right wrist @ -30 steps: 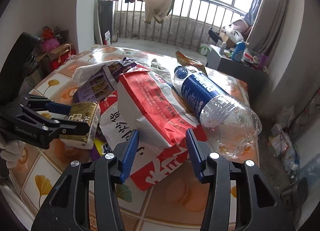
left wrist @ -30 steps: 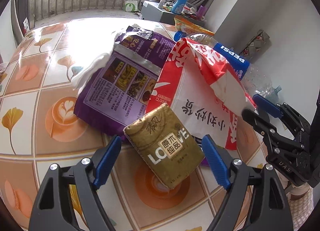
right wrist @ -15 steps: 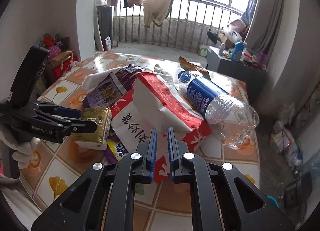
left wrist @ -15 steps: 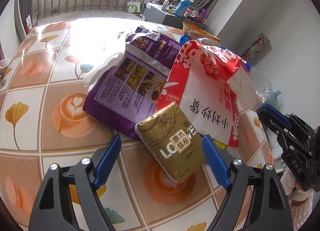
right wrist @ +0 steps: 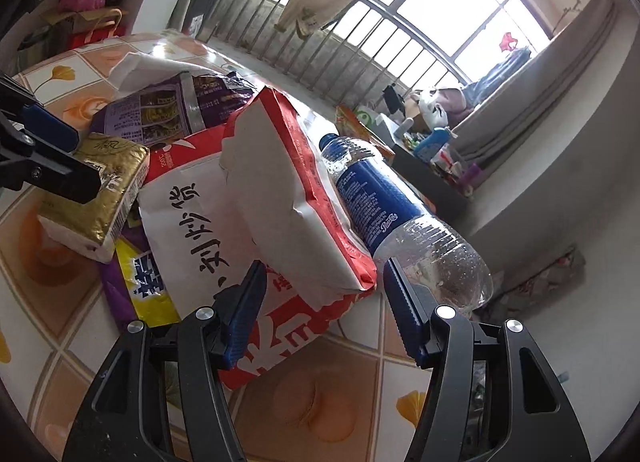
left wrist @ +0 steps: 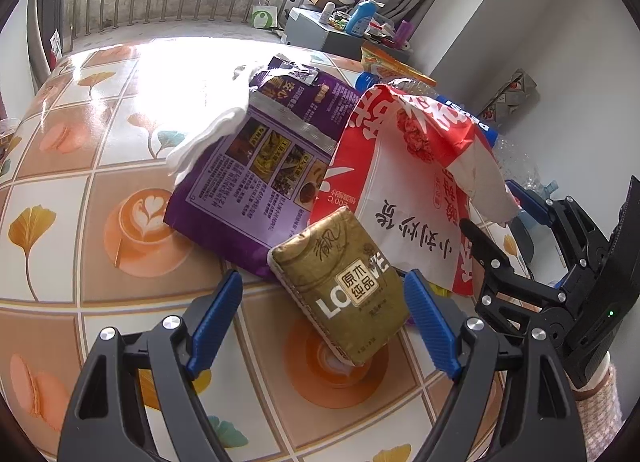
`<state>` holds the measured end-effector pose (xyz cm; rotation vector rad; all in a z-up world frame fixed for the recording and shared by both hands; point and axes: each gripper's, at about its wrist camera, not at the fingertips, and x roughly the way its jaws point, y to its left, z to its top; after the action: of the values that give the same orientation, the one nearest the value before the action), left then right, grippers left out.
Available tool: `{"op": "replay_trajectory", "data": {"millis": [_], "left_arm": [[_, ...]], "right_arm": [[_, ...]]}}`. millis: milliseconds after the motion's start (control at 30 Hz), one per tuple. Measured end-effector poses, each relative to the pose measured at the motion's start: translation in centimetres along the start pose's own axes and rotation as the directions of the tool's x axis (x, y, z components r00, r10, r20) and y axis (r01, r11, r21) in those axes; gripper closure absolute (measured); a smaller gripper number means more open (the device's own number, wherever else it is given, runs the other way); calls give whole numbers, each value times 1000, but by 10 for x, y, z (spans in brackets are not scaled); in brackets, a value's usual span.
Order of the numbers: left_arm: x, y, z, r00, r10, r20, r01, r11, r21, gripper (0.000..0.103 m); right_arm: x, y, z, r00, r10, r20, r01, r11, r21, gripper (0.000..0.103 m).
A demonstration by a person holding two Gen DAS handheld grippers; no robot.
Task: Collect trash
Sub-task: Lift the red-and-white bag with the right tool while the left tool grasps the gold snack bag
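Observation:
A pile of trash lies on the tiled table (left wrist: 100,189). It holds a gold tissue pack (left wrist: 340,282), a purple snack bag (left wrist: 260,165), a red-and-white paper bag (left wrist: 400,189) and a Pepsi bottle (right wrist: 384,205). My left gripper (left wrist: 322,322) stands open, its jaws either side of the gold pack's near end without pressing on it. My right gripper (right wrist: 324,314) has its jaws opening, and the folded corner of the red-and-white bag (right wrist: 280,189) lies between them. The bottle lies just outside its right finger. The left wrist view shows the right gripper (left wrist: 496,209) at the bag's right edge.
A white cloth (left wrist: 208,137) sticks out from under the purple bag. A yellow-and-purple wrapper (right wrist: 140,282) lies beneath the red-and-white bag. A cluttered low cabinet (left wrist: 320,33) and railings stand beyond the table. A wall runs close on the right.
My right gripper shut, then opened again, rolled, and came lower and closer to the red-and-white bag. The left gripper stays open over the gold pack, barely moved.

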<state>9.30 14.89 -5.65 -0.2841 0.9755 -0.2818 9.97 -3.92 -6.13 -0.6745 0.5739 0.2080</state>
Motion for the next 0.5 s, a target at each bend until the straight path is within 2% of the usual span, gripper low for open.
{"op": "replay_trajectory", "data": {"millis": [133, 300, 433, 500], "left_arm": [[0, 1, 0, 1000, -10, 0, 10, 1000, -1, 22], [0, 3, 0, 1000, -18, 1, 18, 1000, -4, 22], [-1, 3, 0, 1000, -23, 0, 23, 1000, -5, 22], [-2, 4, 0, 1000, -28, -1, 28, 1000, -6, 22]], "right_arm": [[-2, -9, 4, 998, 61, -5, -60, 997, 54, 65], [-16, -28, 6, 990, 141, -30, -133, 976, 174, 72], [-26, -50, 1, 973, 219, -73, -185, 929, 320, 78], [-30, -59, -5, 954, 284, -94, -224, 887, 403, 78]]}}
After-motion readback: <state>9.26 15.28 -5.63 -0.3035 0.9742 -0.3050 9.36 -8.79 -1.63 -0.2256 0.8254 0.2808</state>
